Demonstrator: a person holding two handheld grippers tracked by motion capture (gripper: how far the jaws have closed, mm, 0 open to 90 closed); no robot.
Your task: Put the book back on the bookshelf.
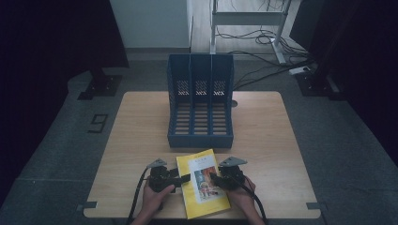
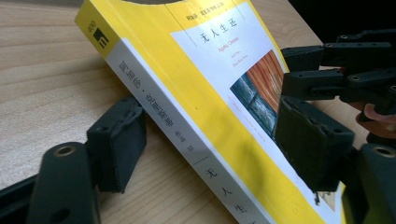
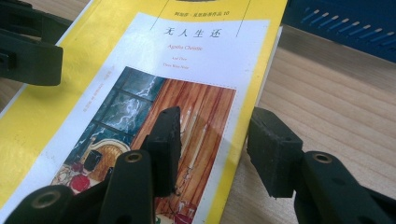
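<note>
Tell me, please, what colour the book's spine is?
The book's spine is white, with a yellow band at its top end; the left gripper view shows it best.

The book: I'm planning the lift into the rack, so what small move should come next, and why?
Probably close both grippers. The left gripper straddles the book's spine edge and the right gripper its opposite edge, both open, and the blue rack waits behind.
</note>
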